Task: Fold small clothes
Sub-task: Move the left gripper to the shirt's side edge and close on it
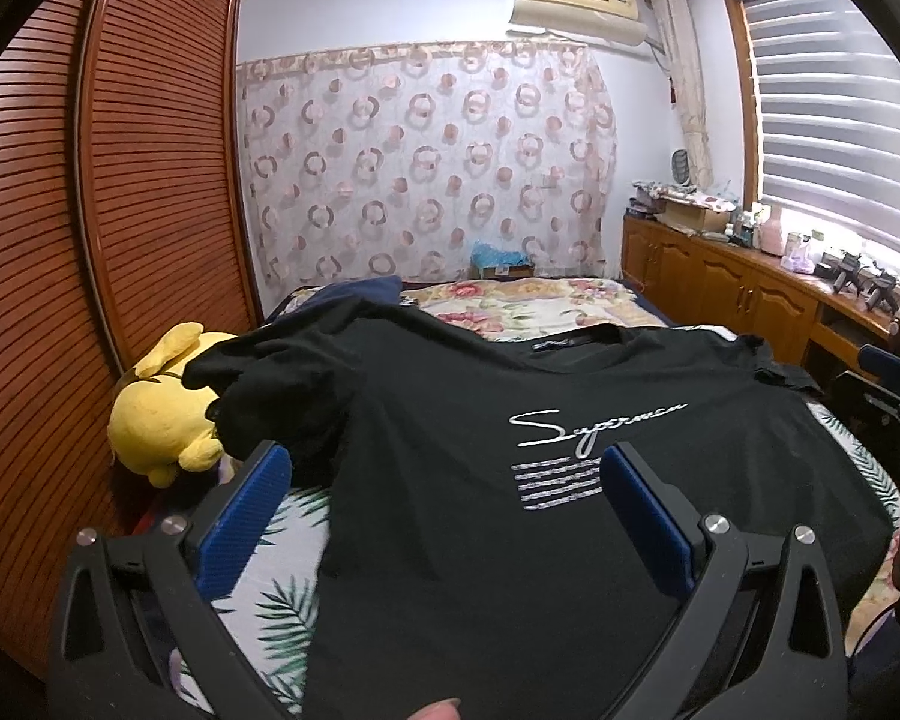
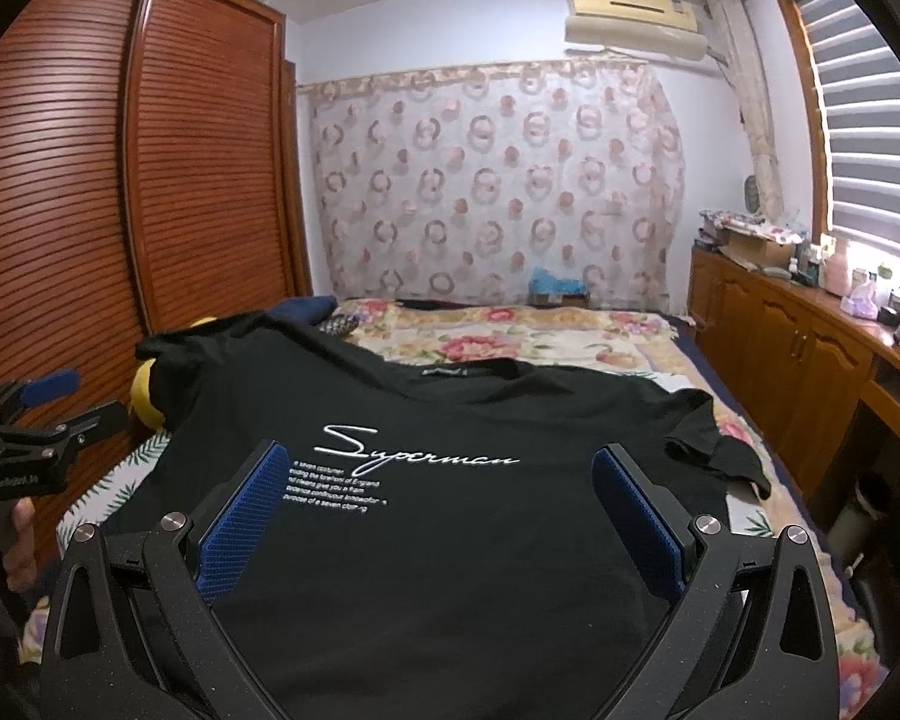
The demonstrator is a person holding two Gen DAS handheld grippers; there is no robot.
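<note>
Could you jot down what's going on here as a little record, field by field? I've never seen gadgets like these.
Place: bedroom, on a bed with a floral cover
Garment: black T-shirt spread flat, front up, white "Superman" print
Folding: not yet begun
Left tongs: open, above the shirt, holding nothing
Right tongs: open, above the shirt, holding nothing
Beside the shirt: yellow plush toy, partly under a sleeve

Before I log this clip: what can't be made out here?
- Black T-shirt hem: cut off by the bottom edge and gripper bodies, both wrist views.
- Small print under "Superman": too small to read in full, right wrist view; left hand-held gripper finger hides it in the other.
- Yellow plush toy: partly under a sleeve.
</note>
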